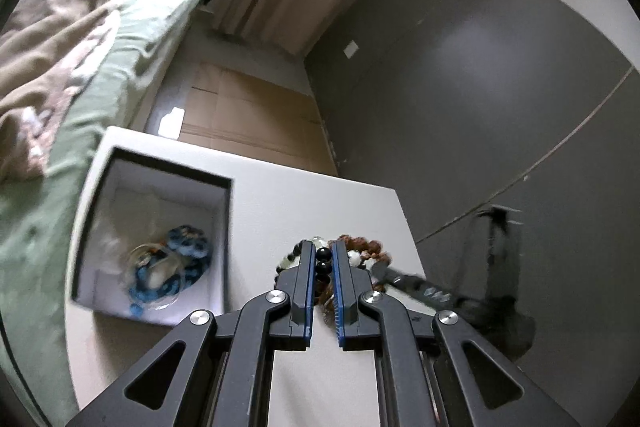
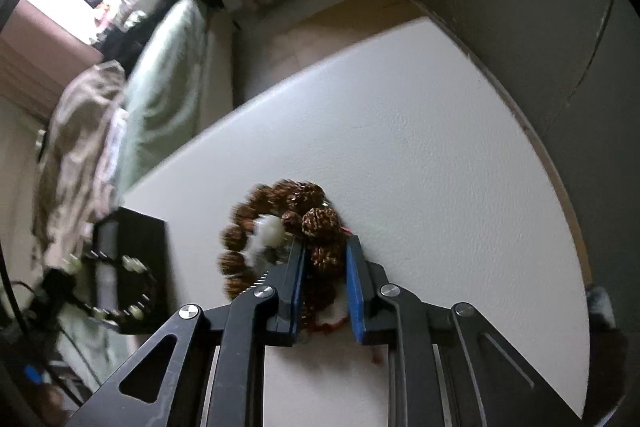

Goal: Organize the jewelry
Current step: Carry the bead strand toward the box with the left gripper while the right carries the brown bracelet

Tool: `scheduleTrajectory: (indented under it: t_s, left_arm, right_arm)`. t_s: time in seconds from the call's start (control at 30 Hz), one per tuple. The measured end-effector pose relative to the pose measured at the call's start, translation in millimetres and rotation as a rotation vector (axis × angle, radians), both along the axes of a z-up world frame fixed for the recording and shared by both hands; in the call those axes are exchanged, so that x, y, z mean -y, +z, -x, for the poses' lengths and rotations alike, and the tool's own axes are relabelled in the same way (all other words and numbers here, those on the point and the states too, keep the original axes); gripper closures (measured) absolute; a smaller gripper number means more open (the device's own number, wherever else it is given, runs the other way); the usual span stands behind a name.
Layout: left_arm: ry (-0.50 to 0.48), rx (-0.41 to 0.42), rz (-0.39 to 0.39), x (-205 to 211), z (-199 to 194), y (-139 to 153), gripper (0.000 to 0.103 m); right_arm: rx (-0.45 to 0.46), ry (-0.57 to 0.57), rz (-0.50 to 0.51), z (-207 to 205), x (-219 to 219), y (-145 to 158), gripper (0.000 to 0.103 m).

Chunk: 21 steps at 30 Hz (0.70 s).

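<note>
On white table (image 2: 440, 147), right gripper (image 2: 325, 259) clamps brown bead bracelet (image 2: 280, 223); left gripper (image 1: 322, 259) clamps black bead bracelet (image 1: 323, 261), w/ open box (image 1: 160, 227) left holding blue beads (image 1: 176, 263).

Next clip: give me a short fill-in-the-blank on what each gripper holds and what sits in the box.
1. The left gripper is shut on a bracelet of white and ____ beads.
2. The right gripper pinches a bracelet of rough ____ beads.
3. The open box on the table already holds jewelry that is mostly ____ in colour.

Missing words: black; brown; blue
</note>
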<state>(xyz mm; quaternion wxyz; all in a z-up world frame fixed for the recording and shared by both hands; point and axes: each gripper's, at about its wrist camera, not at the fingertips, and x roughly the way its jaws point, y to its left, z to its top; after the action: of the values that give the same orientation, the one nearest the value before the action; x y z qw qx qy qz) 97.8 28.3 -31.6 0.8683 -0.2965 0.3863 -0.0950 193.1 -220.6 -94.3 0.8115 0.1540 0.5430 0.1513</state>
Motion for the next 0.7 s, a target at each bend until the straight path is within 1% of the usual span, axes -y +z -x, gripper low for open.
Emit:
scheduleTrajectory:
  t_s: [0.13, 0.23, 0.3, 0.4, 0.53, 0.7]
  left_arm:
    - [0.042, 0.006, 0.027, -19.3, 9.3, 4.7, 0.095]
    - [0.063, 0.03, 0.048, -33.5, 17.6, 11.3, 0.095]
    - [0.075, 0.041, 0.051, -41.6, 21.4, 15.0, 0.095]
    - [0.087, 0.043, 0.048, -49.6, 24.0, 17.8, 0.095]
    - [0.11, 0.043, 0.037, -60.5, 27.3, 19.1, 0.095]
    - [0.134, 0.032, 0.045, -72.4, 29.5, 12.3, 0.095]
  right_arm:
    - [0.099, 0.025, -0.093, 16.1, -0.5, 29.8, 0.083]
    - [0.154, 0.05, -0.134, 27.1, -4.9, 45.1, 0.083]
    - [0.189, 0.065, -0.142, 34.2, -8.5, 53.3, 0.083]
    - [0.231, 0.079, -0.156, 43.4, -15.4, 63.8, 0.083]
    - [0.256, 0.078, -0.195, 47.7, -22.1, 76.1, 0.083]
    - [0.305, 0.092, -0.25, 55.3, -31.5, 96.9, 0.083]
